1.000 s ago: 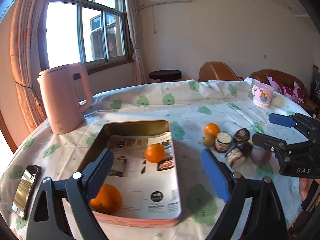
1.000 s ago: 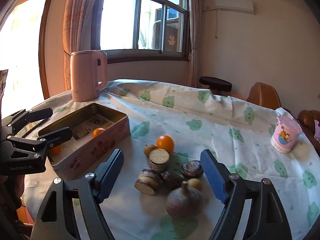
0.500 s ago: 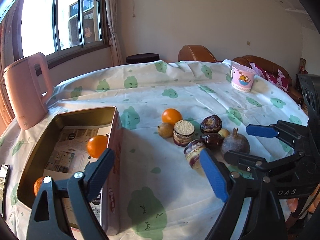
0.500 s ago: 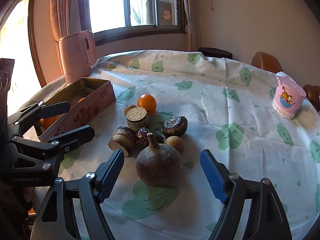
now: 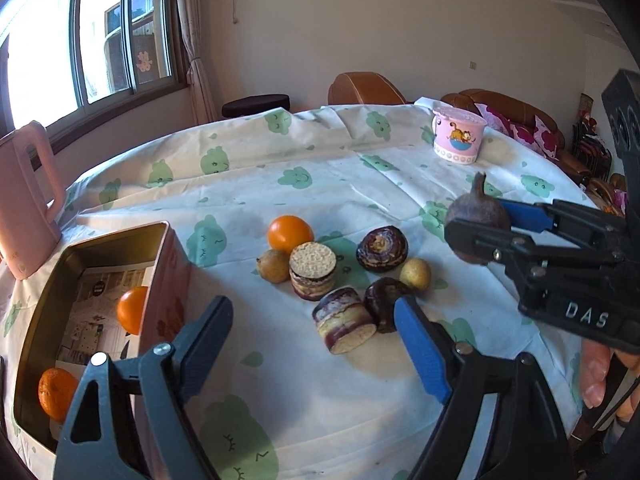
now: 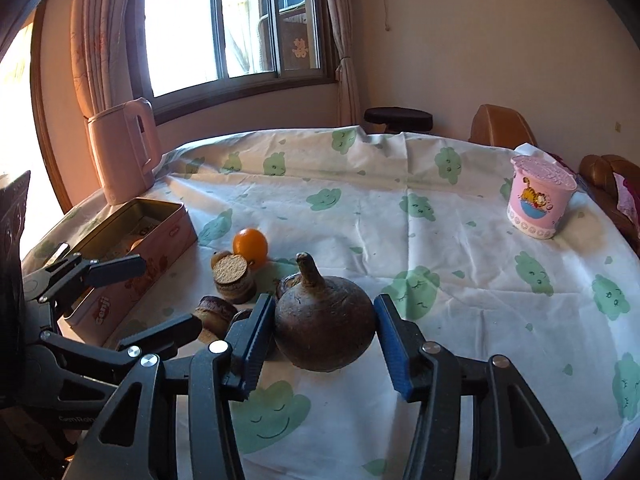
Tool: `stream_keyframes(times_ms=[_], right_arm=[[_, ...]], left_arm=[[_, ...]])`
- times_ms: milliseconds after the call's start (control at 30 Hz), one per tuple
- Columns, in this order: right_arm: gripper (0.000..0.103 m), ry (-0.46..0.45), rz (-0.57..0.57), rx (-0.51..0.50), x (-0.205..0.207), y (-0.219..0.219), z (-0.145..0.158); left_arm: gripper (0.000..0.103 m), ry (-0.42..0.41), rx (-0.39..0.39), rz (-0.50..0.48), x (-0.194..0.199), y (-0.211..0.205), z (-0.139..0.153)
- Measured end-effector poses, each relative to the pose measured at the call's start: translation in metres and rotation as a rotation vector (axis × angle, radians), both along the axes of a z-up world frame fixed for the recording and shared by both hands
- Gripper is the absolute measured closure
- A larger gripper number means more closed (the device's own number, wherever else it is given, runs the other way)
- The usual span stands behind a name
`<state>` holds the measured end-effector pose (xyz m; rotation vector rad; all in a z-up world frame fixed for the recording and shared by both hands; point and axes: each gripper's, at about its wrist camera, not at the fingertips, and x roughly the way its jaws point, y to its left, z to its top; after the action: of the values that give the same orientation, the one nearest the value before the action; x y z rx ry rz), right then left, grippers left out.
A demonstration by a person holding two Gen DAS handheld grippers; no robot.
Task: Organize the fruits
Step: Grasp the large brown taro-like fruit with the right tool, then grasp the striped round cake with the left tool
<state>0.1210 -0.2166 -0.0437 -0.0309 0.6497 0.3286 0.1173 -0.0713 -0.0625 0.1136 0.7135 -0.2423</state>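
Note:
My right gripper [image 6: 320, 332] is shut on a round dark-brown fruit with a stem [image 6: 324, 320], held just above the cloth; it also shows in the left wrist view [image 5: 478, 216]. My left gripper [image 5: 312, 332] is open and empty, near the cut brown-and-cream pieces [image 5: 346, 320]. An orange [image 5: 290, 234], two small yellow fruits [image 5: 416, 274] and a round dark piece [image 5: 382, 248] lie in a cluster. The pink tin [image 5: 170, 268] at the left holds two oranges [image 5: 132, 310].
A pink kettle [image 6: 124, 156] stands at the table's back left. A pink cartoon cup [image 6: 538, 204] stands at the far right. The green-patterned cloth [image 6: 400, 216] covers the round table; chairs and a stool stand behind it.
My right gripper has closed on the round brown fruit and lifted it slightly. My left gripper has swung right from the tin toward the fruit cluster.

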Motion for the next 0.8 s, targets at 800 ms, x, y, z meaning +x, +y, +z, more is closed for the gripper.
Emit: stream_keyframes(times_ms=[800], right_arm=[[0.05,-0.03,-0.013,-0.002,0.008,0.011,-0.008]], left_arm=[[0.048,0.11,0.045,0.02,0.021,-0.005,-0.018]])
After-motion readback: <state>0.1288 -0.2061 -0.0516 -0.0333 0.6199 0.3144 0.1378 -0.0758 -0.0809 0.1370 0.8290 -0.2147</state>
